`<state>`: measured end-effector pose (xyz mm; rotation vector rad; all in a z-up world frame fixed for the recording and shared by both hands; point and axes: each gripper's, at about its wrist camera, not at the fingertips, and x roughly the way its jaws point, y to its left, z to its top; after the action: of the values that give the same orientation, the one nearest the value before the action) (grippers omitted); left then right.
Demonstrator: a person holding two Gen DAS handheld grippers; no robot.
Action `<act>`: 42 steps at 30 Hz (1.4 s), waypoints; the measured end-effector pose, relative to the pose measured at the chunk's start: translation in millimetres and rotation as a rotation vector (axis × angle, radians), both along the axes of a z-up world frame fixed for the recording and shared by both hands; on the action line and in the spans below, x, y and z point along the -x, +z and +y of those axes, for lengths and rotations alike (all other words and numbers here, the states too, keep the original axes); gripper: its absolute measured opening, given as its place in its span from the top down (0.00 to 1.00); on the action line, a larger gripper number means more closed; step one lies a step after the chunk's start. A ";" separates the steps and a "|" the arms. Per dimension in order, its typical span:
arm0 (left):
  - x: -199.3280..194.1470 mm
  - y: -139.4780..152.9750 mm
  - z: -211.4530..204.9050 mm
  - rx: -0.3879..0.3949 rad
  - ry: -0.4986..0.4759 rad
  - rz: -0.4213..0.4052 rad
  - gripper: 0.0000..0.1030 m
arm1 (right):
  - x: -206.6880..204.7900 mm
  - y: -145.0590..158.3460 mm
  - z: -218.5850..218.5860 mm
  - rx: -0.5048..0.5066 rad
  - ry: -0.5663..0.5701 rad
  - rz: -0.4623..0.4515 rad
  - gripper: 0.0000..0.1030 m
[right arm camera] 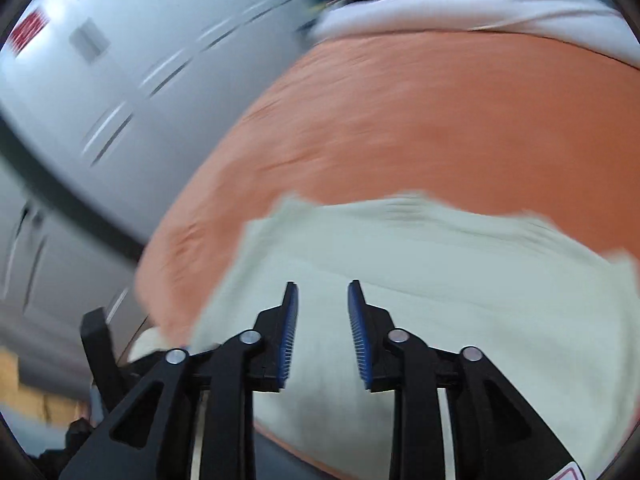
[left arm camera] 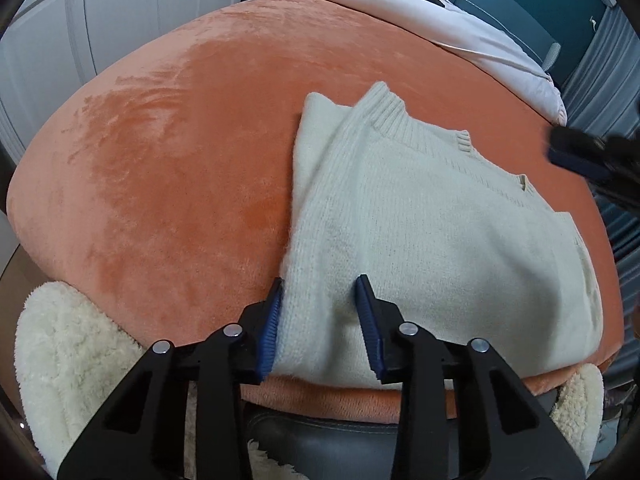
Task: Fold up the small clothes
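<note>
Orange plush blanket (left arm camera: 160, 184) covers a bed, with white wardrobe doors (left arm camera: 120, 12) behind at left and a pale duvet (left arm camera: 460, 36) beyond at right. Left of centre, near the bed's front edge, the left tool (left arm camera: 320, 300) sits with its jaws well apart; they straddle the near left edge of the cream knit sweater (left arm camera: 440, 232) without pinching it. The sweater lies on the blanket's right half, one sleeve already laid over the body, its ribbed cuff (left arm camera: 384, 114) pointing away and the ribbed neckline visible at right. Farther right, the right tool (right arm camera: 322, 300), seen sharply only in its own blurred view, hangs over the sweater with jaws likewise apart and holding nothing. Judged progress: partway, with one sleeve fold made; the far side and the crosswise folds appear still to do.
</note>
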<state>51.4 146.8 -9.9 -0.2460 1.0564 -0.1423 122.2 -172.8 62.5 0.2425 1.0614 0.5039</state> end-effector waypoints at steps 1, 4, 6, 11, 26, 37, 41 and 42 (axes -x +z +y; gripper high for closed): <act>1.4 -1.2 3.1 0.015 0.003 0.010 0.70 | -16.2 -7.3 29.3 0.018 0.065 0.004 0.64; 4.4 -7.0 11.4 0.032 0.015 0.033 0.70 | -60.2 -31.7 108.3 0.151 0.215 -0.002 0.54; 4.2 -9.8 18.0 0.079 0.027 0.041 0.69 | -80.6 -51.5 146.8 0.257 0.292 0.002 0.43; 6.3 -11.2 19.1 0.108 0.023 0.035 0.70 | -98.0 -97.9 187.5 0.462 0.438 0.045 0.86; 0.8 11.1 23.2 0.084 0.053 -0.024 0.70 | -94.8 -36.7 128.3 0.107 0.130 -0.008 0.82; -38.4 -2.1 5.9 -0.030 0.048 0.059 0.53 | 81.9 -80.6 -144.4 0.178 -0.466 0.088 0.98; -32.0 20.5 12.5 -0.056 0.125 0.029 0.55 | 135.8 -57.2 -213.0 0.116 -0.684 0.051 0.85; -32.0 25.9 8.9 -0.068 0.126 0.008 0.55 | 142.3 -57.8 -218.9 0.138 -0.693 0.045 0.85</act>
<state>83.4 155.8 16.0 -0.2511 1.0489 0.0077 -20.1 -391.7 4.7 0.4758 0.9771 -0.1972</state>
